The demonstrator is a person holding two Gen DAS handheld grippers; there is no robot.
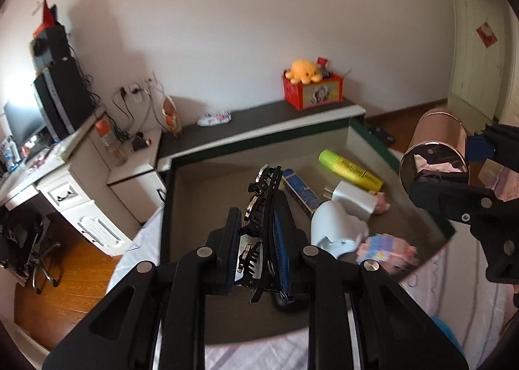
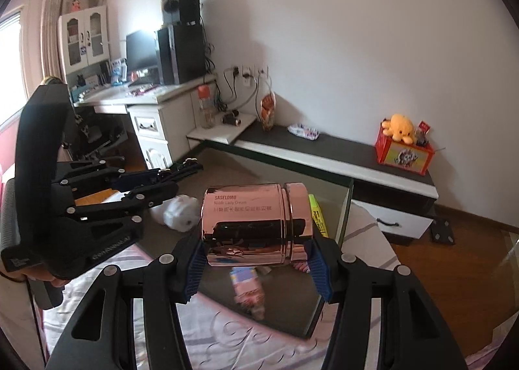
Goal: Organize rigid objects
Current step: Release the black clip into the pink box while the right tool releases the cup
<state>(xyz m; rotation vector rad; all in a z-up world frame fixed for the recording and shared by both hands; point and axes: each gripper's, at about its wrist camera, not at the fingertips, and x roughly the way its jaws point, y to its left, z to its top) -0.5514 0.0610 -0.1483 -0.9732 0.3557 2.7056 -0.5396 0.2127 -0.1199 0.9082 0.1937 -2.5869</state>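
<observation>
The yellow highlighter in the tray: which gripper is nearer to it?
Probably right. The right gripper, shut on the rose-gold jar, hangs beside the yellow highlighter. The left gripper, shut on the black hair clip, is farther across the tray.

My left gripper (image 1: 256, 240) holds a hair clip (image 1: 264, 207) between its jaws, above a tray (image 1: 201, 181) lying on the bed (image 2: 246, 337). Ahead and right of those jaws, a highlighter (image 1: 350, 170), charger (image 1: 352, 199) and boxed tube (image 1: 300, 190) lie in the tray. My right gripper (image 2: 256, 259) holds a jar (image 2: 256, 224) sideways over the tray's right part.
</observation>
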